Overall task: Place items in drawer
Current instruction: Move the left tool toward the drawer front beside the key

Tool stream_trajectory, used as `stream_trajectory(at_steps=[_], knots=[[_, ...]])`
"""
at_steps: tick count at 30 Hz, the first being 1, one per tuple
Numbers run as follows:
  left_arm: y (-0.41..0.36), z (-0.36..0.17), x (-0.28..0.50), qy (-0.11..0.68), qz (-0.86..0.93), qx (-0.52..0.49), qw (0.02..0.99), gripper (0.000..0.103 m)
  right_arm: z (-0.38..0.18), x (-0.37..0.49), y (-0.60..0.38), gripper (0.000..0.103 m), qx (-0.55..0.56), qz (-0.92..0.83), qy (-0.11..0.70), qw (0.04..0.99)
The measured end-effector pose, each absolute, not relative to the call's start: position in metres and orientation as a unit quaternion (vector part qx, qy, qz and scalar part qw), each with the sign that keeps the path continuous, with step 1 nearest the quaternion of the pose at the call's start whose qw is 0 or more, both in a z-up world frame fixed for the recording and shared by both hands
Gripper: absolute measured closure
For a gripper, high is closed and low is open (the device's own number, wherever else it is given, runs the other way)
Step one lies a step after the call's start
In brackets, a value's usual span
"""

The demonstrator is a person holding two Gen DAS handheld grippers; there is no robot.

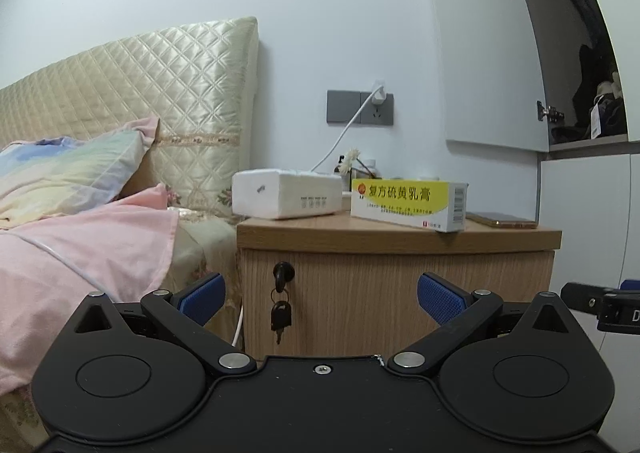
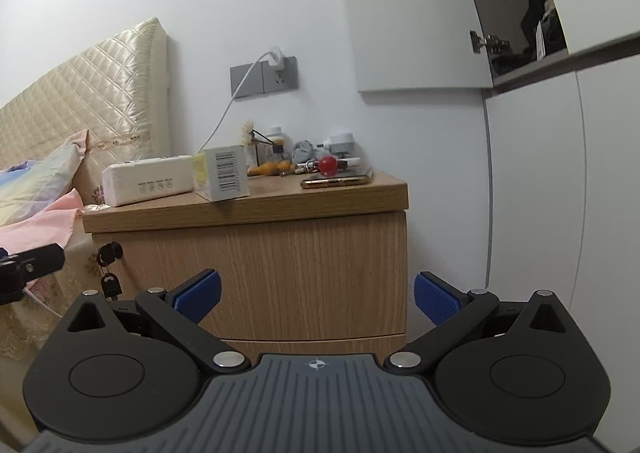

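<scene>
With both our left gripper (image 1: 320, 295) and right gripper (image 2: 317, 295) spread and empty, the ointment box (image 1: 408, 203) stands ahead and above on the nightstand (image 1: 396, 231), probably light, crushable card, best pinched across its long flat faces.

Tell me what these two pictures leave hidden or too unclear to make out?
- Drawer interior: shut front in both views, contents unseen.
- Small clutter at the nightstand's back: right wrist view, too small to identify; in the left wrist view the ointment box and tissue pack block it.
- Phone: left wrist view, seen edge-on only.
- Wardrobe shelf: dark, contents unclear.
- Nightstand base: hidden behind both hand-held grippers.
</scene>
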State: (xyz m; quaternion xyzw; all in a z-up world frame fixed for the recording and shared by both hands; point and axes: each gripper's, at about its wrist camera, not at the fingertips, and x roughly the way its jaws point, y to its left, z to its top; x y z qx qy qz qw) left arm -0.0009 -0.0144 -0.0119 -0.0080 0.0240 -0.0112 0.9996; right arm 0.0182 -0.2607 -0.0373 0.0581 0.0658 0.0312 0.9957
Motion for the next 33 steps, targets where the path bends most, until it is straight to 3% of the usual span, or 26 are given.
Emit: stream_trajectory(at_steps=[6,18,20,23,27,33], knots=[[-0.017,-0.012,0.0,0.001,-0.017,0.008,1.0,0.001,-0.035,0.021,-0.267,0.0,0.056,0.033,0.041,0.997],[0.0,-0.022,0.036,0.028,0.0,-0.002,1.0,0.001,-0.03,0.032,-0.285,0.0,0.046,0.06,-0.039,0.996],[0.005,-0.022,0.043,0.048,-0.001,-0.02,0.999,0.001,-0.03,0.039,-0.288,0.0,0.048,0.06,-0.028,0.997],[0.013,-0.024,0.058,0.09,-0.002,-0.046,0.995,0.001,-0.026,0.055,-0.3,0.0,0.093,0.074,0.051,0.992],[0.018,-0.028,0.076,0.117,-0.011,-0.049,0.992,0.001,-0.029,0.064,-0.313,0.0,0.114,0.1,0.065,0.986],[0.025,-0.027,0.09,0.072,-0.031,-0.01,0.997,0.002,-0.035,0.085,-0.315,0.0,0.046,0.128,0.063,0.989]])
